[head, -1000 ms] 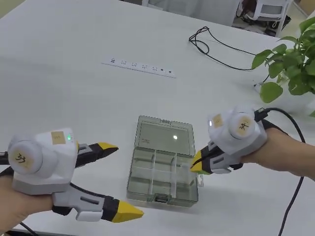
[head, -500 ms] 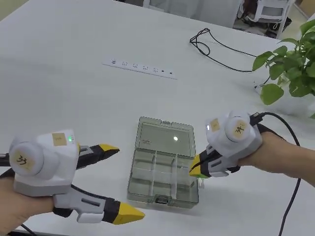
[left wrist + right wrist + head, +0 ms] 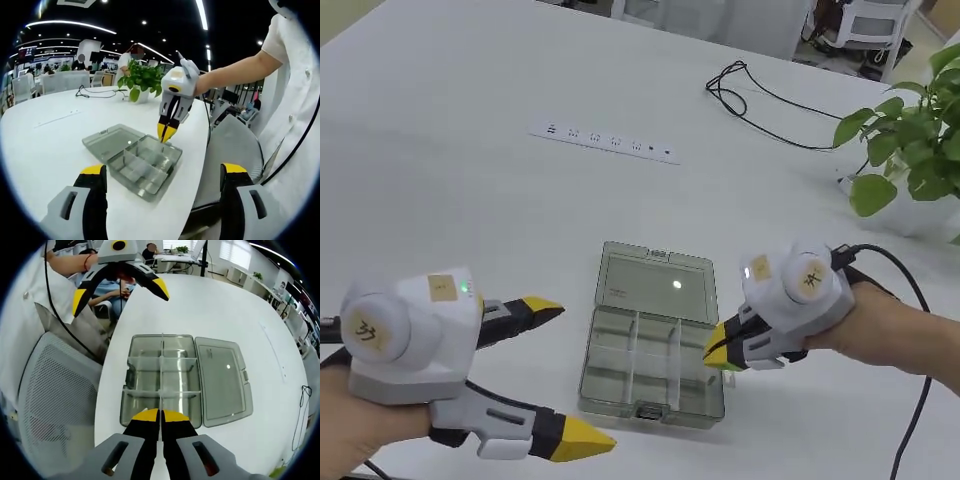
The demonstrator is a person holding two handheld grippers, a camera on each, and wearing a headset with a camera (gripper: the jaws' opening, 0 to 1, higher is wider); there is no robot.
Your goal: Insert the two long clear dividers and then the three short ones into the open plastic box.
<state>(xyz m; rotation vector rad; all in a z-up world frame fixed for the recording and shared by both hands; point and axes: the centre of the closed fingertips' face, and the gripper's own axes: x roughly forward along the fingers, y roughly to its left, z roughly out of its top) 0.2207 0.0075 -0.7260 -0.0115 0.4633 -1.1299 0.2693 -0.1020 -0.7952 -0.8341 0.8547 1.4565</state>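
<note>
The clear plastic box [image 3: 608, 402] lies open on the white table, its lid [image 3: 658, 283] folded back flat. Clear dividers split the tray into several compartments [image 3: 145, 375]. My right gripper [image 3: 717, 352] is over the tray's right end, shut on a short clear divider [image 3: 161, 401] that stands in the nearest compartment, in line with the middle row. In the left gripper view, the right gripper [image 3: 166, 134] points down at the box [image 3: 150, 186]. My left gripper [image 3: 563, 372] hovers wide open left of the box, holding nothing, and appears again as the left gripper [image 3: 120, 295].
A white power strip [image 3: 605, 140] lies further back on the table. A black cable [image 3: 760, 95] loops at the back right, near a green plant [image 3: 910, 130]. A mesh chair [image 3: 55, 390] stands beside the table's near edge.
My right gripper has sunk slightly at the box's right end, still shut on the divider. The left gripper holds its place, open.
</note>
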